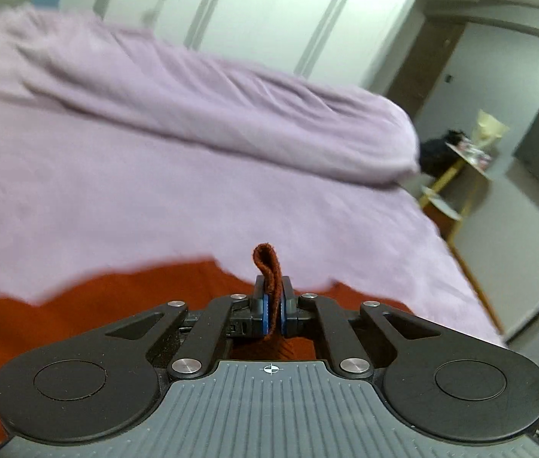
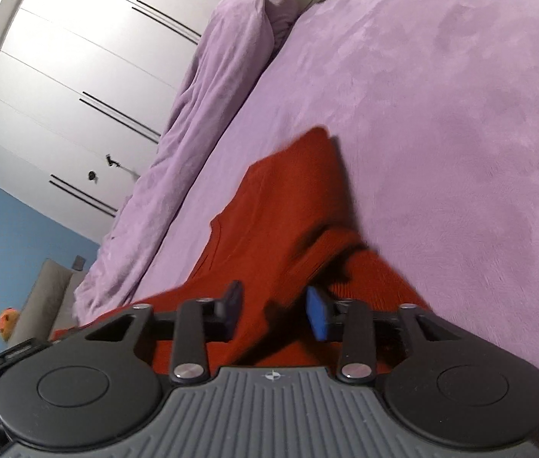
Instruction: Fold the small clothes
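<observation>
- pinching a fold of the red garment (image 1: 267, 267) between its pads, the left gripper (image 1: 273, 311) is holding the cloth, which is spreading below and to its left over the lilac bed (image 1: 155, 191).
- hovering with jaws standing wide, the right gripper (image 2: 275, 311) is gripping nothing, with the red garment (image 2: 280, 206) lying just ahead and beneath it on the bed (image 2: 441, 114).

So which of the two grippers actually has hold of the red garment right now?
The left gripper: its pads are shut on a fold of the red garment. The right gripper is open above the cloth, gripping nothing.
</observation>
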`<state>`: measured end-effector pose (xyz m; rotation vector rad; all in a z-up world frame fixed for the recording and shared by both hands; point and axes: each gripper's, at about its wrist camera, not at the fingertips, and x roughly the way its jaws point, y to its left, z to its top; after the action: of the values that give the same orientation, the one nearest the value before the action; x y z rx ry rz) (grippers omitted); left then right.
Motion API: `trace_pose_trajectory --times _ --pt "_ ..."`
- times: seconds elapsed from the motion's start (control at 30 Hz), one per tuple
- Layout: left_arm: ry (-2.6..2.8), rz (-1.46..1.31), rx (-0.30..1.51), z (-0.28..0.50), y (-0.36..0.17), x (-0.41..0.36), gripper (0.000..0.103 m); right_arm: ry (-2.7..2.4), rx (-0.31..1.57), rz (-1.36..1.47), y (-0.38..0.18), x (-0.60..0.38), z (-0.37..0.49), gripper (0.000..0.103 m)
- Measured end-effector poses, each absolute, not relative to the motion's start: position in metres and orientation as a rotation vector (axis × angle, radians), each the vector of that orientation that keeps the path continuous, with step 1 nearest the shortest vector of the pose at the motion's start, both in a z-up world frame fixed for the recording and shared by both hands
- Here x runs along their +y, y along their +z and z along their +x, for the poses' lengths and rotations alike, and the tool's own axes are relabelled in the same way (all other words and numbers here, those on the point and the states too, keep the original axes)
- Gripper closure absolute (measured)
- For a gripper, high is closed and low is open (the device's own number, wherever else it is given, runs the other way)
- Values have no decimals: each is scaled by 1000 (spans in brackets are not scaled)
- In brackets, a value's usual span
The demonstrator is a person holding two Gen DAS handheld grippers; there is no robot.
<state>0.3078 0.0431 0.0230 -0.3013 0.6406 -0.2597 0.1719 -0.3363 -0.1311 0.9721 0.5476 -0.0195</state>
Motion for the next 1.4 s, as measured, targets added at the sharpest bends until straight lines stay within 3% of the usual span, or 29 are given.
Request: trace_pose_trajectory --times 0.07,0.17,0.43,0.6,0.67,0.73,1.17,1.2,1.27,1.4 --pt "-205 -260 633 314 25 52 96 -42 558 938 -131 -333 180 88" --pt "-163 -247 684 320 11 64 96 -98 574 785 -126 -320 189 98" --pt "-161 -197 837 319 -44 63 96 -239 542 406 -116 -292 189 99" --pt "-170 -154 846 315 -56 67 96 -11 585 464 -103 -302 179 92" --pt "-169 -162 837 314 -56 71 96 69 541 447 -92 -304 171 72" --pt "-162 -175 817 314 -54 74 96 91 499 411 -82 -305 168 62" --pt "-140 -166 814 315 -55 82 96 -152 665 202 -108 -306 278 61" --pt "-139 -164 815 316 -56 82 96 -154 676 200 -110 -306 282 62" --pt "-137 -163 815 318 -57 82 96 -149 678 199 -113 -306 289 89" --pt "-126 -152 781 319 -53 82 96 -146 610 113 -102 -295 287 96"
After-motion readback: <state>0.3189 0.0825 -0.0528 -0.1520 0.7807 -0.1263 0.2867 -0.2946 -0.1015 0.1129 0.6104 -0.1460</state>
